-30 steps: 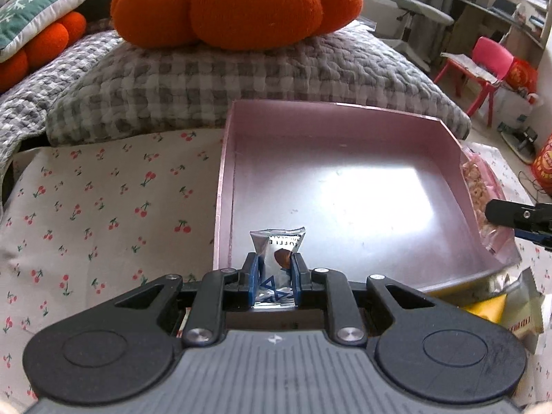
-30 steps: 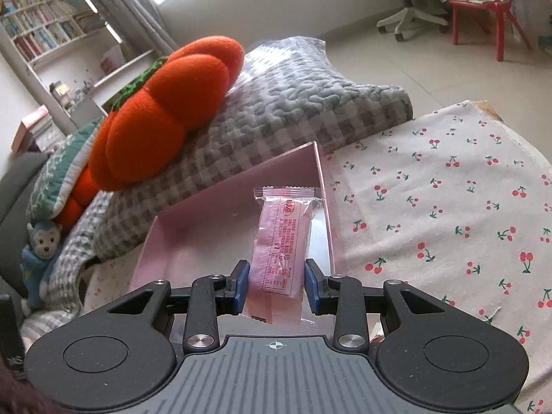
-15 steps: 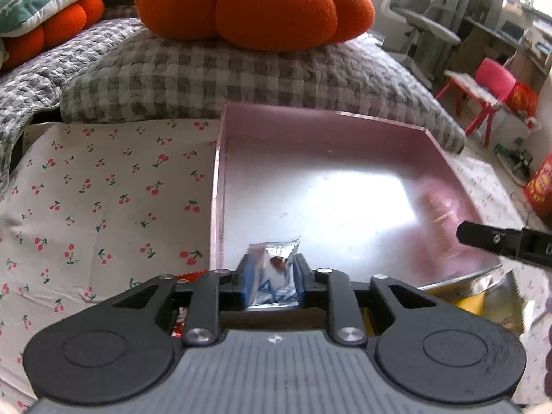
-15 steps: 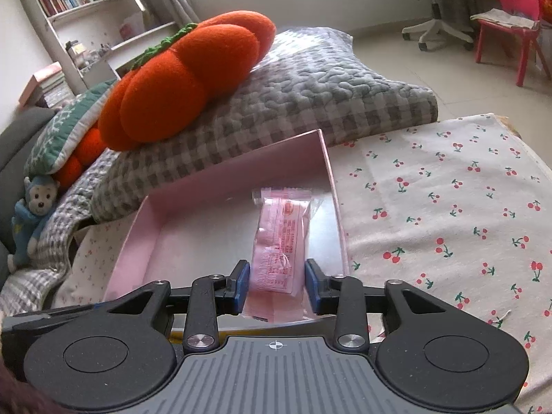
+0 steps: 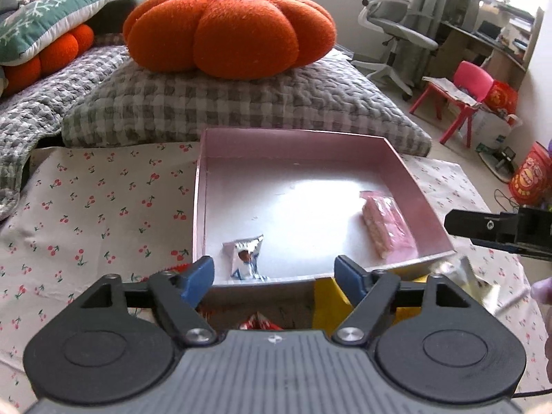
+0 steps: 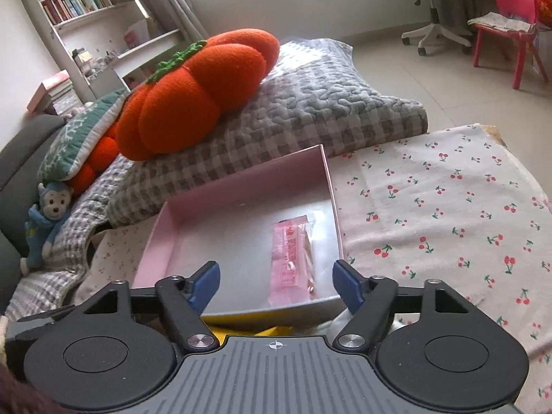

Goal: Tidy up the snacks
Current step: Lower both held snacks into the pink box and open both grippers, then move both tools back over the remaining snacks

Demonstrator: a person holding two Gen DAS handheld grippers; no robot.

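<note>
A shallow pink box [image 5: 303, 138] [image 6: 241, 189] lies on the cherry-print cloth. A small silver snack packet [image 5: 245, 257] rests inside it near the front left corner. A pink wafer packet [image 5: 388, 227] [image 6: 293, 262] lies along its right wall. My left gripper [image 5: 274, 272] hovers just in front of the box, its jaws opening, nothing pressed between them. My right gripper [image 6: 276, 281] is also in front of the box, jaws opening, clear of the pink packet. Part of the right gripper [image 5: 496, 227] shows at the left wrist view's right edge.
More snacks, yellow [image 5: 326, 305] and red [image 5: 258, 322] wrappers, lie in front of the box under the grippers. An orange pumpkin cushion [image 5: 231, 27] sits on a grey checked quilt [image 5: 241, 103] behind the box. A pink chair [image 5: 462, 93] and office chair stand on the floor.
Both grippers let go: the silver packet and the pink packet dropped into the box. Both pairs of jaws went from shut on the packets to wide apart, and both grippers drew back and up.
</note>
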